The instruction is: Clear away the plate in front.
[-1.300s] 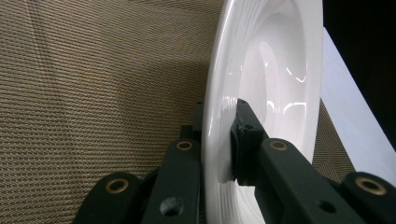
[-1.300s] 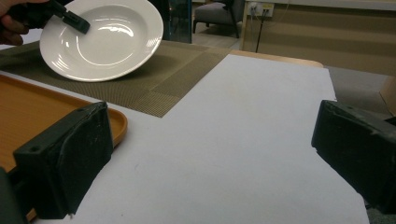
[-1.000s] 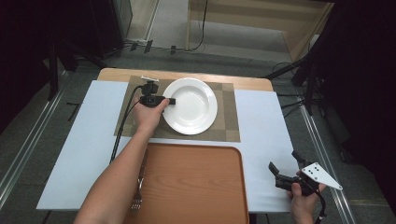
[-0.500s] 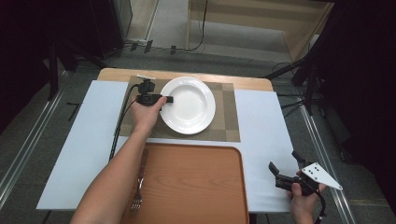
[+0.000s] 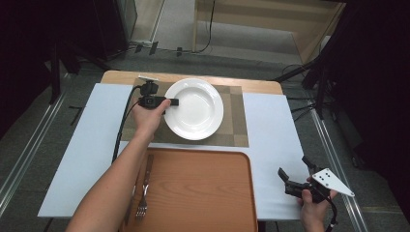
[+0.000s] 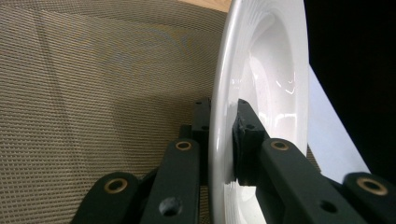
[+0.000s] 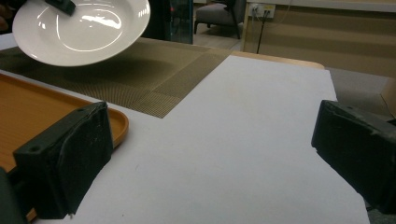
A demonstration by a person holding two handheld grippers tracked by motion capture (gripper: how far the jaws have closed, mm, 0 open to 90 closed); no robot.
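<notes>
The left gripper (image 5: 167,102) has its jaws pinched on the rim of the white plate (image 5: 198,110), tilted clear above the placemat (image 5: 234,116). Keep it level toward the tray (image 5: 198,193). The right gripper (image 5: 294,180) waits wide open.

A white-topped table (image 5: 275,130) carries a woven placemat (image 5: 235,125) and an orange tray (image 5: 203,193).

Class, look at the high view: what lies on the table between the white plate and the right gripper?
Between the plate and the right gripper: the placemat's corner, then bare white table cover; the tray's corner sits beside. The right gripper view agrees.
</notes>
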